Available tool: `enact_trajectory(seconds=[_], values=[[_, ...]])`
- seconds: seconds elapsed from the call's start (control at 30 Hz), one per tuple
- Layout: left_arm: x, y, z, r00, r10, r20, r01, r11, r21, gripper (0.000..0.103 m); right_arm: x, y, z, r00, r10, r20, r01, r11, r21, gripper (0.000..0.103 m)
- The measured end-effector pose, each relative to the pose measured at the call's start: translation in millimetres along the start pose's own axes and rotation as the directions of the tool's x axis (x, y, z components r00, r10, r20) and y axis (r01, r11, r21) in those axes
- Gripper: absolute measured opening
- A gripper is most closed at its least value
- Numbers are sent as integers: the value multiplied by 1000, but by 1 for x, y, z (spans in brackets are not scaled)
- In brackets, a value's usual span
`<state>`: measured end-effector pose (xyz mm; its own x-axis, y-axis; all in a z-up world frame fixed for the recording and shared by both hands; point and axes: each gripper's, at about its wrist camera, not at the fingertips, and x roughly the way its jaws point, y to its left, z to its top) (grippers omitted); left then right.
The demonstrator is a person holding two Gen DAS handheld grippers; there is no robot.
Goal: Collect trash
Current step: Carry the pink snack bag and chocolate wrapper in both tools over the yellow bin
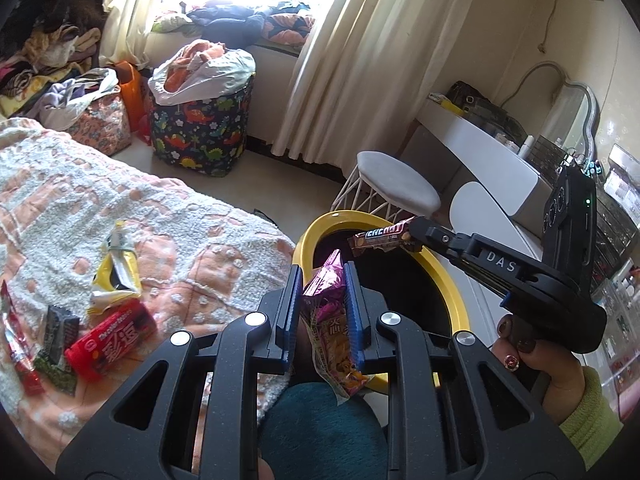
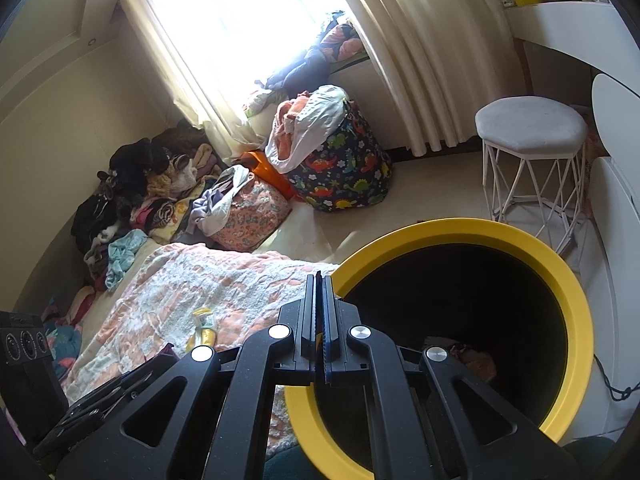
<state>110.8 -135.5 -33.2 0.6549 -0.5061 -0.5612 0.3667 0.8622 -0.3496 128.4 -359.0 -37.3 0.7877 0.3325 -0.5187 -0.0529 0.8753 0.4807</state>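
My left gripper (image 1: 321,270) is shut on a pink snack bag (image 1: 328,320) and holds it at the near rim of the yellow-rimmed black bin (image 1: 444,280). My right gripper (image 1: 414,236) is shut on a brown energy bar wrapper (image 1: 380,238) and holds it over the bin's mouth. In the right wrist view the right gripper (image 2: 320,280) has its jaws pressed together above the bin's rim (image 2: 572,300); the bar is not visible there. More trash lies on the bed: a yellow packet (image 1: 114,268), a red packet (image 1: 110,340), a dark wrapper (image 1: 58,334) and a red sachet (image 1: 16,344).
The bed's peach and white blanket (image 1: 100,200) lies left of the bin. A white stool (image 1: 394,186) and a white dressing table (image 1: 492,152) stand right of it. A dinosaur-print hamper (image 1: 202,128) and piles of clothes (image 1: 48,72) are by the window.
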Motion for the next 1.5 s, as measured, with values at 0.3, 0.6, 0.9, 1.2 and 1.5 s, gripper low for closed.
enact_trajectory(seconds=[0.3,0.6,0.9,1.2,1.5], values=[[13,-13,-1,1000,-21,-16,21,1000,23,15,-3,-19,1,999,-40,15,40,999,26,3],[27,-23,-4,998,-41,-37,43,998,44,15,-1,-39,3,997,-80,15,79,995,57,3],[47,-32,-7,996,-57,-72,61,996,65,15,2,-56,2,994,-111,6,111,990,86,3],[69,-40,-12,991,-76,-111,86,993,84,15,7,-75,0,990,-139,-12,140,983,122,3],[87,-44,-16,989,-69,-134,84,991,107,15,12,-88,-4,987,-158,-36,161,974,157,3]])
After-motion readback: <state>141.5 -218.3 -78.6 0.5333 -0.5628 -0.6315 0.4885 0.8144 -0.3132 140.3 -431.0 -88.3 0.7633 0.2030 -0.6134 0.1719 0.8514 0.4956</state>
